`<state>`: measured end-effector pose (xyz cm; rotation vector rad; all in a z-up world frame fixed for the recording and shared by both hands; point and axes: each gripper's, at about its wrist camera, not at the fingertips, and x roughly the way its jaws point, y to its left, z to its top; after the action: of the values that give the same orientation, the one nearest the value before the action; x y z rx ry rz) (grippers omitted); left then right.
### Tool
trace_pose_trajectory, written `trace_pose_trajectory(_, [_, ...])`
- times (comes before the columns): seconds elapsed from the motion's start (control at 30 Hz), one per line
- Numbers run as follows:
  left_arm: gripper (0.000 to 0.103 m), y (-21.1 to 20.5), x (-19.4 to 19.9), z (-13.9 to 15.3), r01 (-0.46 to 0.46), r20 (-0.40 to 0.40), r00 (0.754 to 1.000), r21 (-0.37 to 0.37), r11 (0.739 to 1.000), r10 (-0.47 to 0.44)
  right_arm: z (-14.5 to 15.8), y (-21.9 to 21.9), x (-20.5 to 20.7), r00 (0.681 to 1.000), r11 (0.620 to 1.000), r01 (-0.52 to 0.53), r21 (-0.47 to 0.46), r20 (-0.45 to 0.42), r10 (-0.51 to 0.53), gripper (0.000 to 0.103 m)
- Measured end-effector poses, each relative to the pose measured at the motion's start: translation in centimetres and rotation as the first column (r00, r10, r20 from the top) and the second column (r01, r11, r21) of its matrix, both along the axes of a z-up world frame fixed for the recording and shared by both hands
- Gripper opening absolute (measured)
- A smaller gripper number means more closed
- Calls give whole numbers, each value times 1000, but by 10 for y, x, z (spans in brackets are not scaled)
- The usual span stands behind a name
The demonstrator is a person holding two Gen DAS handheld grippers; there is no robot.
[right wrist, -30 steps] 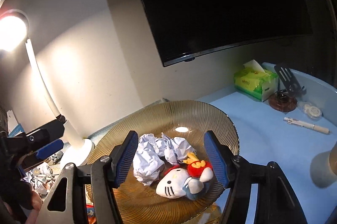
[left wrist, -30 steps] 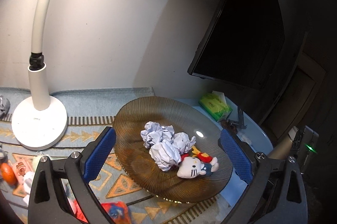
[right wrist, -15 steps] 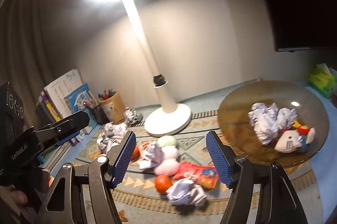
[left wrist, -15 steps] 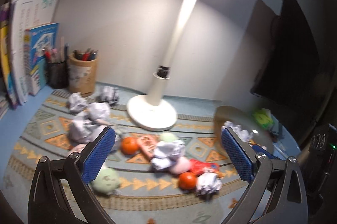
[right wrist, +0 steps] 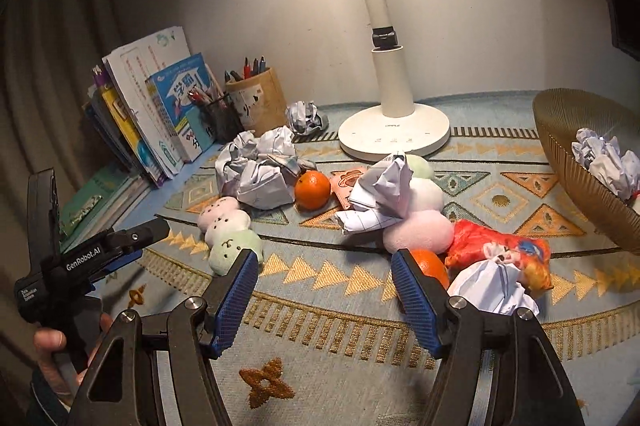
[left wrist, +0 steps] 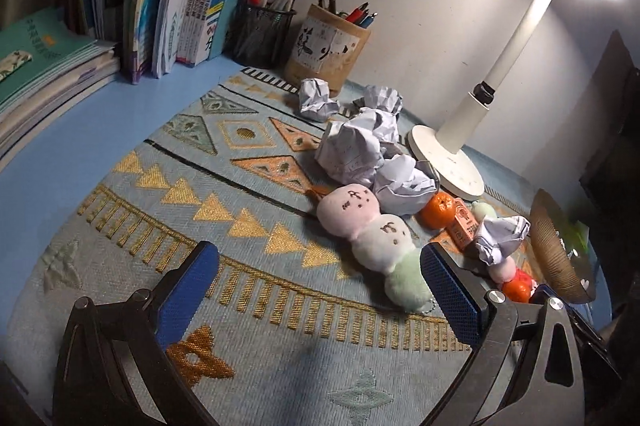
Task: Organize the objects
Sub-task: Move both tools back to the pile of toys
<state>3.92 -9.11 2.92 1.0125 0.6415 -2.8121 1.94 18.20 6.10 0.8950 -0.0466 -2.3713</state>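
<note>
both grippers point down at a slant over the patterned mat (left wrist: 168,186) on the surface. the left gripper (left wrist: 316,290) has its jaws wide apart and empty, with the dumpling-shaped plush toy (left wrist: 372,238) just beside its right pad. the right gripper (right wrist: 324,290) has its jaws apart too, holding nothing; an orange (right wrist: 430,266) lies just behind its right pad. crumpled paper balls (right wrist: 256,166) and more toys lie near the lamp (right wrist: 394,130), and the brown bowl (right wrist: 576,162) stands at the right.
</note>
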Motion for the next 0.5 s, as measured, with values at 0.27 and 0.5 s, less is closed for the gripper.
trace_pose_trajectory(0.27, [101,37,-32,-9,47,173,983,87,995,-62,18,-51,-25,983,943,-180,280,31,178,68])
trace_pose_trajectory(0.5, [95,49,-68,-16,-29,250,968,34,999,20,7,-97,-76,931,821,-344,455,50,363,65])
